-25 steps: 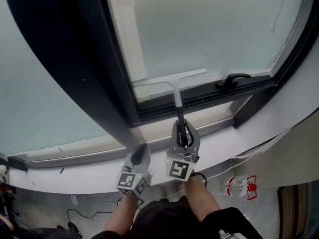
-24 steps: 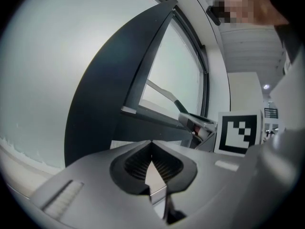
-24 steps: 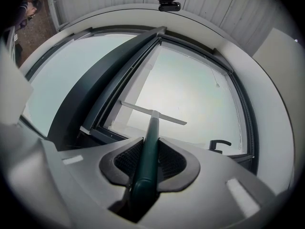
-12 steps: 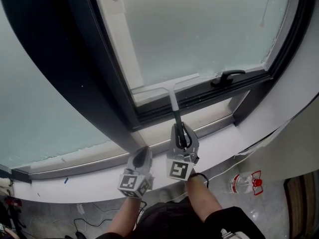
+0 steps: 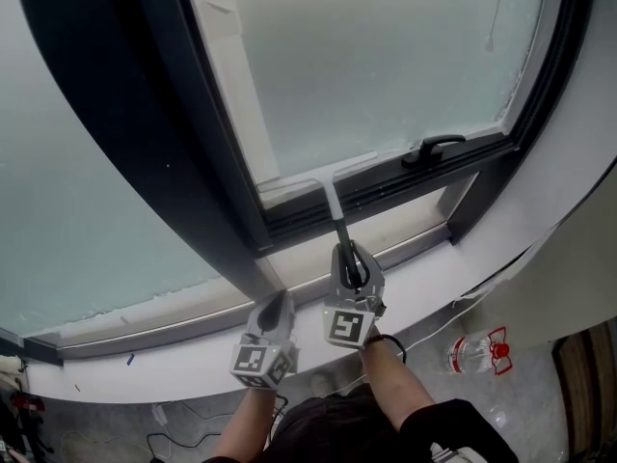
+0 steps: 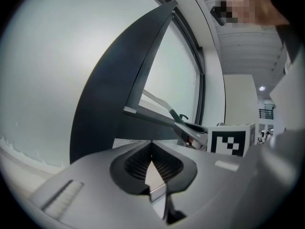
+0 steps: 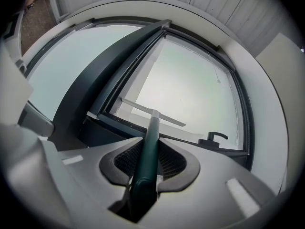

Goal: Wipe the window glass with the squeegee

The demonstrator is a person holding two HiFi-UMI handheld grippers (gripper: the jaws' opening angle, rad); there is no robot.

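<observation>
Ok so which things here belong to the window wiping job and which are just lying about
In the job: squeegee, window glass, right gripper shut on its handle.
Lying about: plastic bottle on the floor, window handle, left gripper, shut and empty.

Cropped by the head view's top edge: window glass [image 5: 386,66]. Buried between the right gripper [image 5: 353,258] pads: squeegee [image 5: 339,222] handle end. Too small to read: bottle [image 5: 472,353] label.
</observation>
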